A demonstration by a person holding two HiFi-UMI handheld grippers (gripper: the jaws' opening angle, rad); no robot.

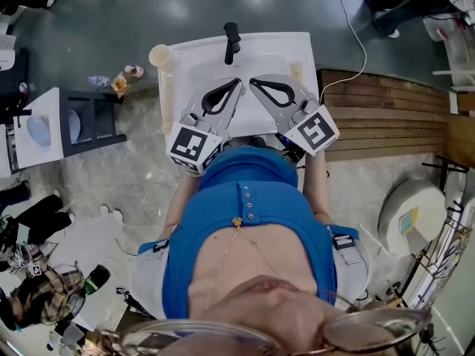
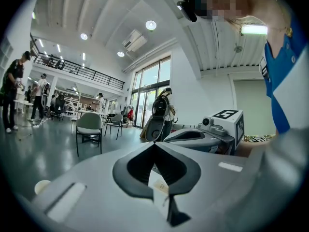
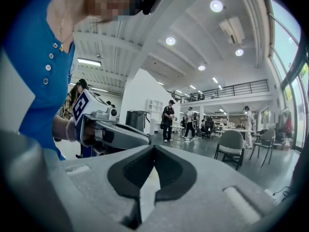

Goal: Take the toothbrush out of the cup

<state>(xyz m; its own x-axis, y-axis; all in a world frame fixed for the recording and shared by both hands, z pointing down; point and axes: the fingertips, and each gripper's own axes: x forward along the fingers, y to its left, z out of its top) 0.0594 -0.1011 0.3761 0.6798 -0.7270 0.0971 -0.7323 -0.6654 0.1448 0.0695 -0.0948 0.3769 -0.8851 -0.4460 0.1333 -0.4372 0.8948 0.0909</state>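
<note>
While left tongs (image 1: 236,84) and right tongs (image 1: 254,83) are shut, sink (image 1: 286,44) only in head view

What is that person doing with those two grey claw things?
A person in a blue top holds a gripper in each hand, up near the chest, over a white sink. The left gripper and right gripper both have their fingers closed on nothing. A pale cup stands at the sink's left corner, untouched. No toothbrush can be seen.

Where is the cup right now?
Head view: the cup stands on the white sink's far left corner, left of the black tap, beyond the left gripper.
</note>
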